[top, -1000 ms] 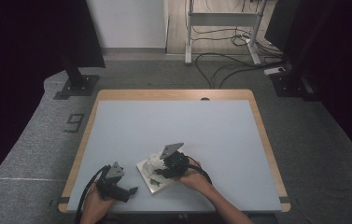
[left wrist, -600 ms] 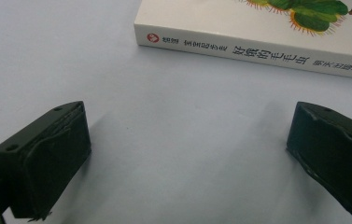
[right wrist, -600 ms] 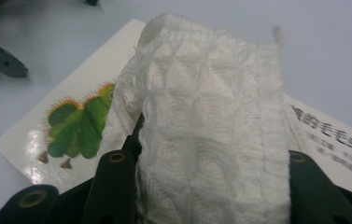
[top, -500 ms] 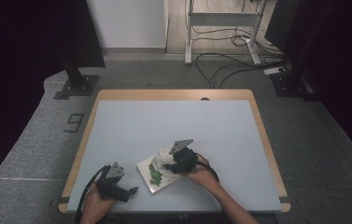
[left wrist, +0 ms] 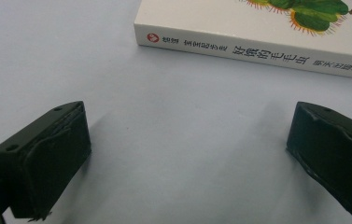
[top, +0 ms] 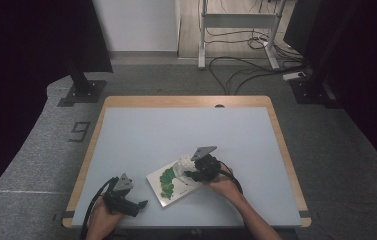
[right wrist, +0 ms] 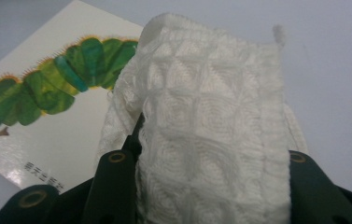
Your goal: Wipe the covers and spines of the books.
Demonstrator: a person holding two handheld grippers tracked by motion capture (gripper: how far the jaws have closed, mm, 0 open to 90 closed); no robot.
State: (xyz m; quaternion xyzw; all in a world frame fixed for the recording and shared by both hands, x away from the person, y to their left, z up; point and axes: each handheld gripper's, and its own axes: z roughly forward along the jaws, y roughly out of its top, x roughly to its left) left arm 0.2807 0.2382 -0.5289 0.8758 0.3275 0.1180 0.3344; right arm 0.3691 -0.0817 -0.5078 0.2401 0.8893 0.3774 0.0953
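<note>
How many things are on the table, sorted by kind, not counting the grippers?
Book: 1
Cloth: 1, held by the right gripper over the book
Total: 2

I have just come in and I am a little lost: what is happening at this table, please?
A person works with hand-held tongs. The right tongs are shut on a white textured cloth, held over a picture book with a green caterpillar cover. The left tongs are open, low over the table beside the book's spine.
</note>
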